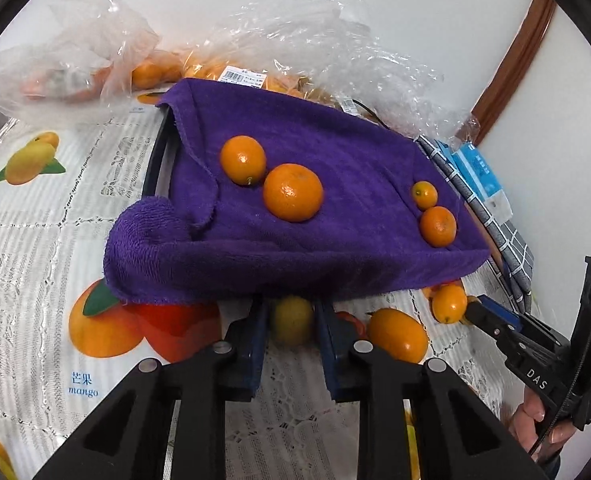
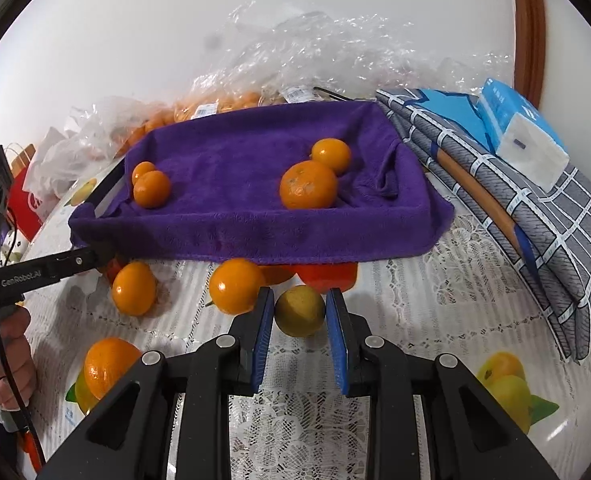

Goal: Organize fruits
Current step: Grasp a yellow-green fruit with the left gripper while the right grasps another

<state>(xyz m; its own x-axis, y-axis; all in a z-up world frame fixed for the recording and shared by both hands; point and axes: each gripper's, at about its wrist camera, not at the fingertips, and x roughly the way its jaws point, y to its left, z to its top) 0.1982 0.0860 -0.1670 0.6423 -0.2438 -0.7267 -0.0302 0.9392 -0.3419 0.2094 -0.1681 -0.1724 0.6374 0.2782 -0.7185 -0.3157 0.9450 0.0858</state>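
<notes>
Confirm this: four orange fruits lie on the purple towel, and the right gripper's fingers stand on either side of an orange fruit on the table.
One thing is wrong. The fruit between the fingers of the right gripper is yellow-green, not orange, as the right wrist view shows. The rest stands.

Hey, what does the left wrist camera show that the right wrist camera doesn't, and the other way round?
Only the left wrist view: the readable "mango" caption printed on the tablecloth.

Only the right wrist view: a red paper bag at the left edge.

Both: the purple towel carrying four oranges, the crumpled plastic bags, and the tissue pack. In each view a yellow-green fruit sits between the jaws of the left gripper or the right gripper. Whether it is gripped is unclear.
</notes>
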